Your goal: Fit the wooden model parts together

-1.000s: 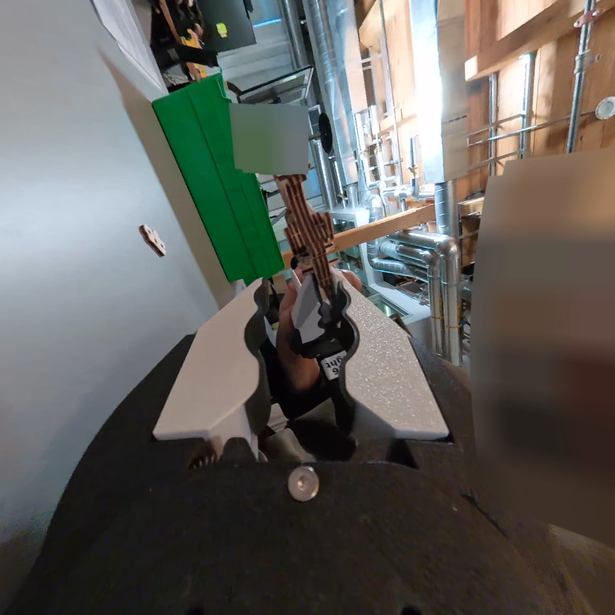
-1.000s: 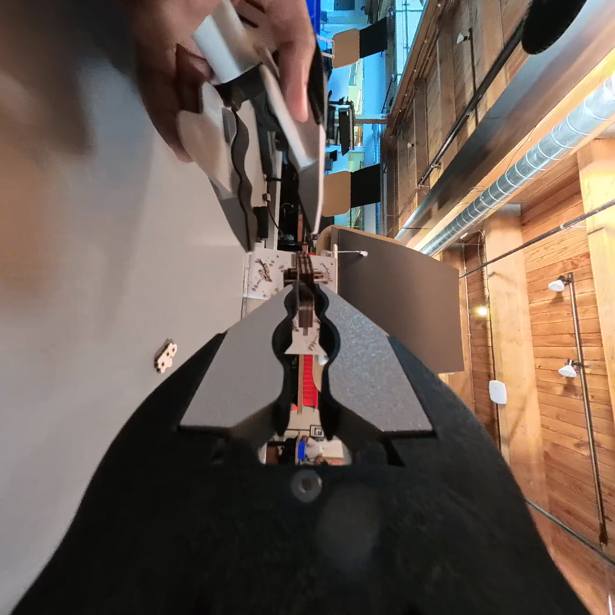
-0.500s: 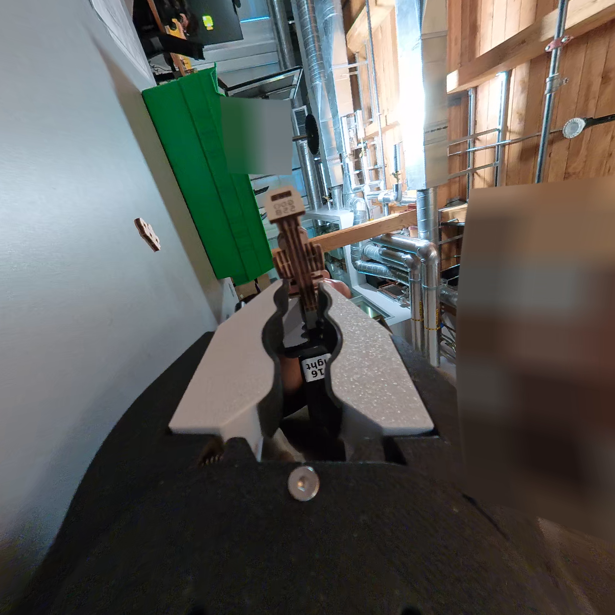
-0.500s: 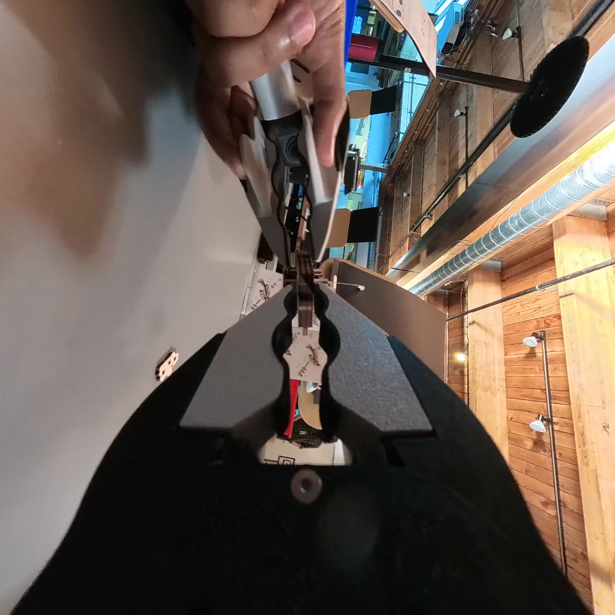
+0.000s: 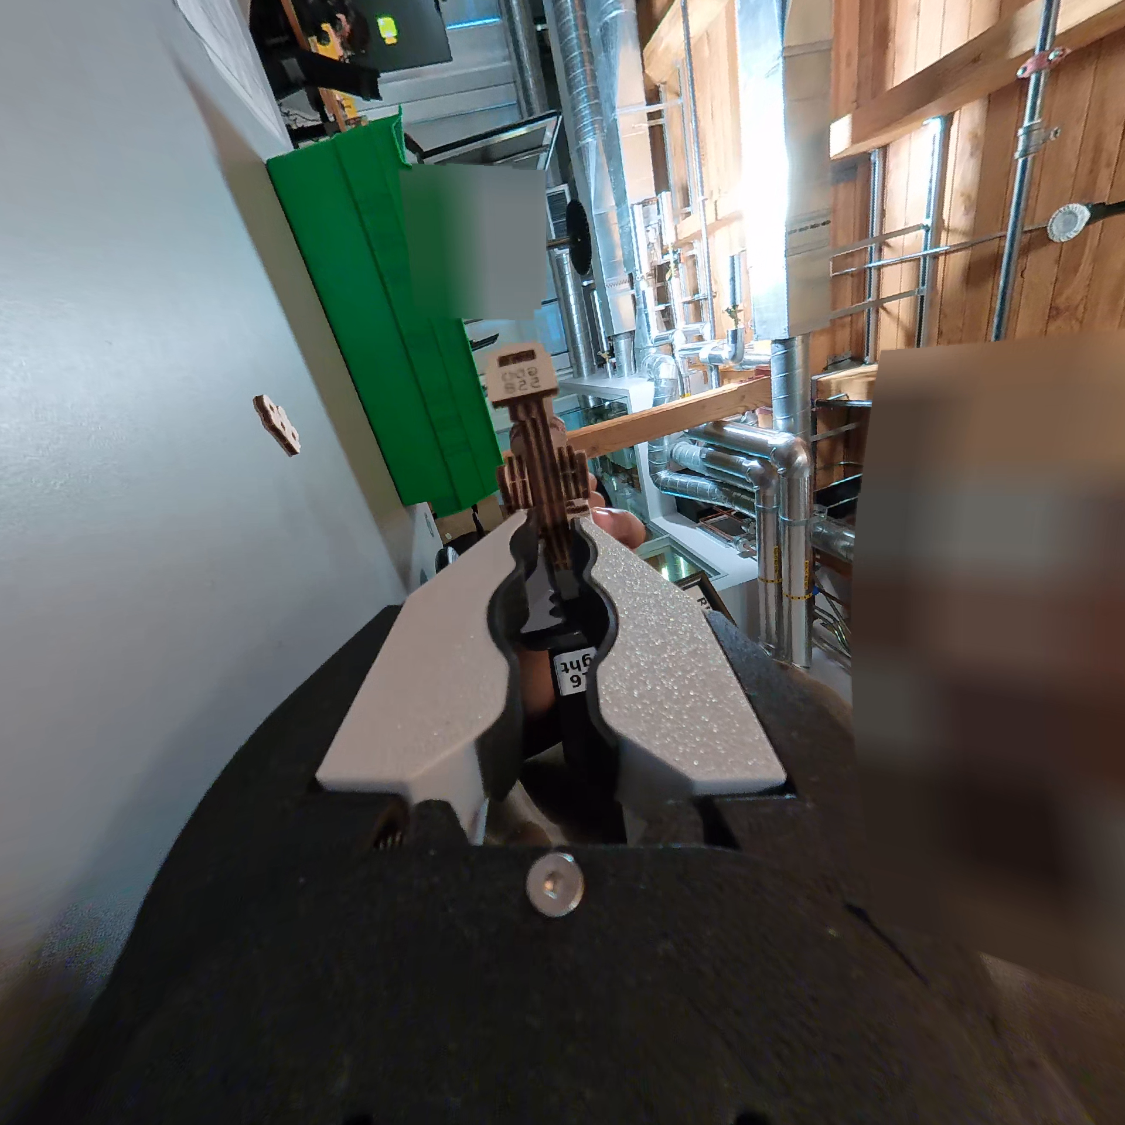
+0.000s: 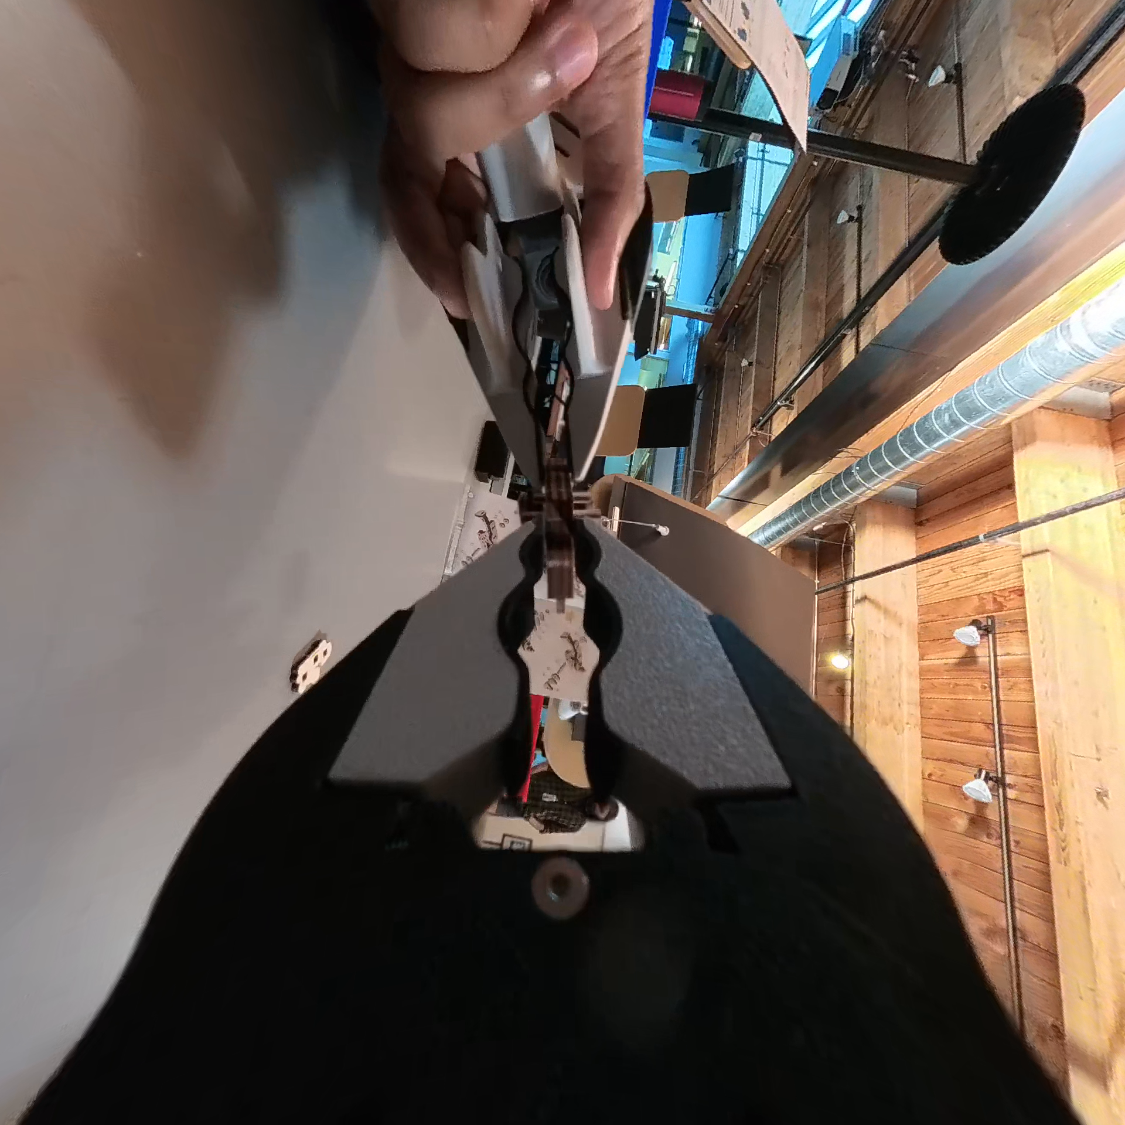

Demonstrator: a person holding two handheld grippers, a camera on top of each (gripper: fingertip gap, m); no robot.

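While both grippers are up off the worktop, they meet nose to nose on one small wooden model, so it hangs in the air between them. Nearest in the left wrist view, the left gripper has its jaws pinched together on the lower end of the model's layered stem. The right gripper does the same from the opposite end, jaws clamped on the stem with the cross-shaped bit just past its tips.

A bit farther out in the right view, a hand wraps around the left gripper's body. The flat tab with engraving sticks out beyond the left jaws, so the model looks mostly stacked up already. My guess is this is a pressing or seating step: layers are slotted together, and the two grips are squeezing or aligning them. I can't tell if the joint is fully home.

Farther off, one loose wooden piece lies on the worktop, well apart from the action, so at least that one looks left to fit. Behind it stands a green bin.
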